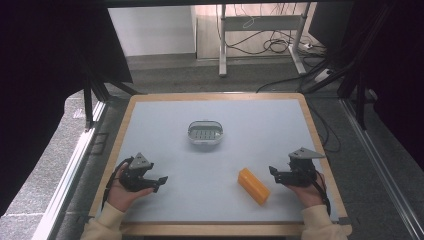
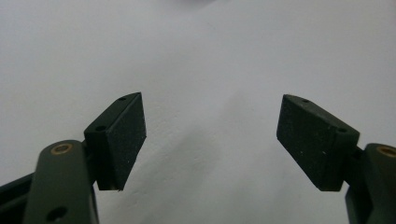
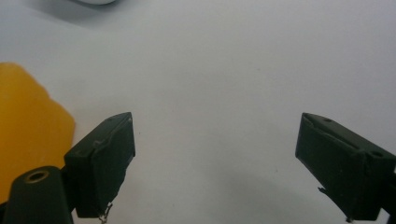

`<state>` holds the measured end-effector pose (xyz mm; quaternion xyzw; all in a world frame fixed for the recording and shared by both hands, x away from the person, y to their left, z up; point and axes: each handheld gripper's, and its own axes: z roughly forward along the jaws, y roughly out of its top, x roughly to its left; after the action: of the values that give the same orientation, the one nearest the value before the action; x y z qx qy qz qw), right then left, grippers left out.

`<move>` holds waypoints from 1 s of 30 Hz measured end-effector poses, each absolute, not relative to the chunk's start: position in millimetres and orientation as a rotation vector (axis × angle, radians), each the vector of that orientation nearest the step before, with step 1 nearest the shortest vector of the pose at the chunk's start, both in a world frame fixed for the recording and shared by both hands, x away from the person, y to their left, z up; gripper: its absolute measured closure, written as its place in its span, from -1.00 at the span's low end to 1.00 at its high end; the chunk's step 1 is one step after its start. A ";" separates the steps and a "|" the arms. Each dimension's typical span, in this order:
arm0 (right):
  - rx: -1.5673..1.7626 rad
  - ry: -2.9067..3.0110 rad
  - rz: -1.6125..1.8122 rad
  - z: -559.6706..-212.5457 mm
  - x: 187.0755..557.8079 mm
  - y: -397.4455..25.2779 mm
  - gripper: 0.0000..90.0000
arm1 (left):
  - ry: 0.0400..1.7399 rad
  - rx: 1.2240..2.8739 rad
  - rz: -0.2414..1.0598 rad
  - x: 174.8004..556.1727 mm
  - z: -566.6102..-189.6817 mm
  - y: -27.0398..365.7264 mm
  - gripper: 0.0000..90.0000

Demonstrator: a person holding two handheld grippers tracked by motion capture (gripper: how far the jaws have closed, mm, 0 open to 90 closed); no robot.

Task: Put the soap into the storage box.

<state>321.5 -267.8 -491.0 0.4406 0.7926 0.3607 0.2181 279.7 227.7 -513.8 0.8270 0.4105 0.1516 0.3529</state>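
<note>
I hold my left tool [image 1: 159, 182] low at about seven o'clock on the desk [image 1: 165, 115], its jaws spread wide with nothing between them; in the left gripper view the left tool [image 2: 211, 140] shows both black pads apart over bare pale surface. My right tool [image 1: 274, 173] sits at about four o'clock, jaws likewise wide and empty, and in the right gripper view the right tool [image 3: 215, 163] has its pads well apart above the desk top. An orange block [image 1: 253, 185], oblong and lying flat on a slant, rests at about five o'clock, just beside my right tool but not touching it; in the right gripper view the same orange block [image 3: 28, 130] lies outside the near jaw. Near the centre of the desk, a little toward twelve o'clock, stands a small oval white dish [image 1: 205, 133] with a ribbed greenish inside, well apart from both tools and from the block.
</note>
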 end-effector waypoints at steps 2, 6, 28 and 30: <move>1.209 2.197 0.999 -490.1 319.7 -268.0 -0.72 | 1.063 2.138 0.393 279.3 -513.3 227.5 -0.47; 1.216 2.225 0.989 -494.8 321.3 -266.9 -0.72 | 1.066 2.142 0.390 279.5 -514.1 227.7 -0.46; 1.224 2.224 0.954 -486.4 319.0 -272.1 -0.68 | 1.057 2.151 0.365 280.7 -516.5 226.7 -0.46; 1.213 2.217 0.977 -479.9 316.7 -273.3 -0.65 | 1.055 2.157 0.365 279.9 -516.6 225.8 -0.46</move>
<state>316.7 -273.3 -479.9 0.4373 0.7992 0.3521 0.2146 279.9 225.8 -516.6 0.8324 0.4070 0.1408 0.3488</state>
